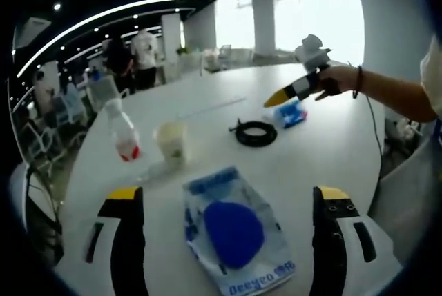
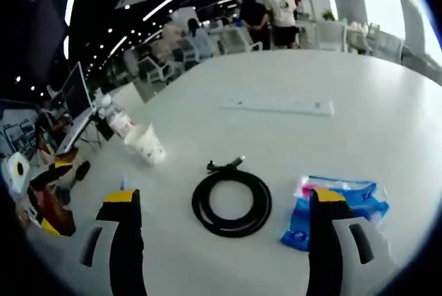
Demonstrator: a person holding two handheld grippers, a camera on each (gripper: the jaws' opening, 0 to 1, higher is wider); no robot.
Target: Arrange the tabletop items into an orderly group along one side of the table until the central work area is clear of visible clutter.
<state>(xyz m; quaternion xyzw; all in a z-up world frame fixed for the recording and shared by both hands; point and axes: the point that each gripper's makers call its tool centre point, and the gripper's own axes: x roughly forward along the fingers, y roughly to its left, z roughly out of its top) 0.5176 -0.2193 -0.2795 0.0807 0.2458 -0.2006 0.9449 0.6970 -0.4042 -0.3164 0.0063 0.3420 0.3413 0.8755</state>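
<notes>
Count first, left gripper view, L to R: one clear plastic bottle with red label (image 1: 124, 134), upright; one pale paper cup (image 1: 171, 142) just beside it; one flat plastic pouch w/ a dark blue round pad inside (image 1: 235, 230), lying between my left gripper (image 1: 228, 203) prongs, untouched, prongs spread wide w/ nothing held. Then one black coiled cable (image 1: 255, 133), and one small blue packet (image 1: 291, 113) near it. Above that packet hangs my right gripper (image 1: 276, 97), held by a hand (image 1: 336, 79); its yellow tips look nearly together from here.

Right gripper view, L to R: bottle (image 2: 116, 122) and cup (image 2: 146, 143) near the table's left edge, cup tilted; cable coil (image 2: 231, 203) centre, between the right gripper (image 2: 222, 203) prongs but further out; blue packet (image 2: 335, 208) partly behind the right prong. Prongs stand apart, holding nothing. One long white power strip (image 2: 277, 106) lies well beyond, alone.

Round white table (image 2: 373, 89): far half is bare, plenty of room. Near edge sits close under both grippers. Chairs and ppl stand beyond the far rim.
</notes>
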